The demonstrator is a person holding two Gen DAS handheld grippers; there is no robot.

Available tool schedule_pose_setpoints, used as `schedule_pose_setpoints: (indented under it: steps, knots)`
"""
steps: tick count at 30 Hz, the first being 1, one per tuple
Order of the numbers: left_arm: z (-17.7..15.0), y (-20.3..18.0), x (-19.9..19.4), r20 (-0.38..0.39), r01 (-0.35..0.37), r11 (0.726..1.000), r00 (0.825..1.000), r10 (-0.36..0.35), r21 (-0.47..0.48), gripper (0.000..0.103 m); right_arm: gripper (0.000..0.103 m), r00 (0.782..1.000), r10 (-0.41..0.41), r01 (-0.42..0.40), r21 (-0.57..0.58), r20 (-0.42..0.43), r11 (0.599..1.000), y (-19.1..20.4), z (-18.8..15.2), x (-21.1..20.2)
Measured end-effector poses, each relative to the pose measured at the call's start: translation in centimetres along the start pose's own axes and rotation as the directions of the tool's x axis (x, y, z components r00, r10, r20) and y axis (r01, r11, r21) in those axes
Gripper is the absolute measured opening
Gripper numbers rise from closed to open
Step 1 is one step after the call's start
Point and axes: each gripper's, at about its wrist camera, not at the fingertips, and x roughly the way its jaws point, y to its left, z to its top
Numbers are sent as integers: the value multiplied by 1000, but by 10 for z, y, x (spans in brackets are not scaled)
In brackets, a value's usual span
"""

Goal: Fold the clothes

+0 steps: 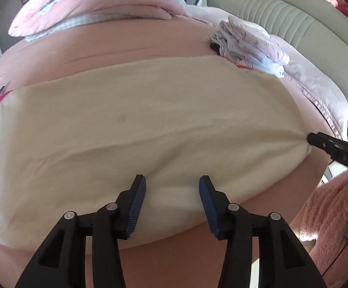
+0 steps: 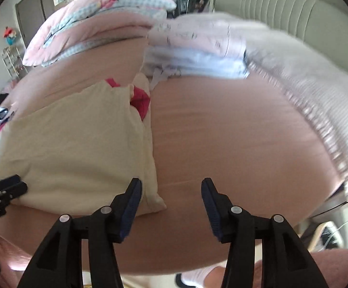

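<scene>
A cream garment point(image 1: 137, 124) lies folded flat on the pink bed sheet point(image 1: 101, 55). My left gripper point(image 1: 172, 189) is open just over its near edge, with cloth below the gap but nothing pinched. In the right wrist view the same garment point(image 2: 73, 148) lies to the left, red trim point(image 2: 141, 100) showing at its far end. My right gripper point(image 2: 171, 192) is open beside the garment's near right corner, its left finger over the cloth and the gap over bare sheet. The right gripper's tip point(image 1: 310, 139) sits at the garment's right edge.
A stack of folded pale printed clothes point(image 1: 250, 45) sits at the back right of the bed. A pink and blue quilt point(image 1: 97, 7) is piled at the back. A lilac blanket point(image 1: 322, 96) and green padded headboard point(image 1: 282, 16) line the right. A pink fluffy rug point(image 1: 330, 216) is below.
</scene>
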Motion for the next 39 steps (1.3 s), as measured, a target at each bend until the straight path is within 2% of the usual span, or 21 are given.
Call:
schedule_pose_setpoints:
  steps: [1,3,4,6,10,13,15,18,20,22,26,29,31,34,37,39]
  knots:
    - [2,-6,0,1,11,1000,1000,-11,5,43,49,999,-49,49,11,21,999,-6,-1,-6]
    - [8,-17,5,-2,39,999,999,-39,11,43,50,999,-34,32,98,29,995,-29,0,-11]
    - [11,-23,8,-5,57,998,998,-57,10,43,50,999,38,-41,180,20,983,-46,-2,-11]
    - [21,-39,17,3,63,998,998,-63,14,44,50,994,111,-111,235,13,966,-57,-6,-9]
    - [34,-66,17,9,136,989,991,-137,53,44,50,975,217,-207,169,-42,964,-41,-16,-2]
    - [40,-96,21,0,154,980,988,-155,125,44,50,967,243,-232,129,-75,964,-29,-19,2]
    - [42,-114,32,-36,154,972,988,-150,180,44,51,973,225,-219,106,-48,970,-24,-16,0]
    - [42,-128,52,-66,99,971,994,-86,220,44,51,979,205,-202,87,-19,975,-19,-8,2]
    - [35,-126,51,-55,95,969,995,-85,229,45,51,990,125,-123,37,-65,992,-13,-7,17]
    - [32,-125,51,-48,99,966,995,-90,238,46,51,990,86,-88,-8,-111,996,-7,-9,29]
    - [33,-123,54,-30,111,970,994,-107,218,46,52,991,78,-84,-62,-105,995,-2,-13,28]
    - [31,-125,52,-11,91,972,996,-90,217,47,49,993,56,-67,-105,-106,992,-2,-17,27]
    - [29,-128,51,-6,72,969,997,-72,237,47,50,996,-7,-9,-173,-93,985,6,-21,26]
    - [25,-126,44,-20,76,963,997,-74,258,47,58,995,-40,25,-157,-91,987,1,-19,27]
    - [18,-116,29,-19,69,965,998,-67,254,47,59,994,-73,61,-135,-81,989,-3,-14,27]
    - [11,-103,16,0,37,974,999,-38,225,47,58,987,-159,150,-182,-34,972,2,-13,24]
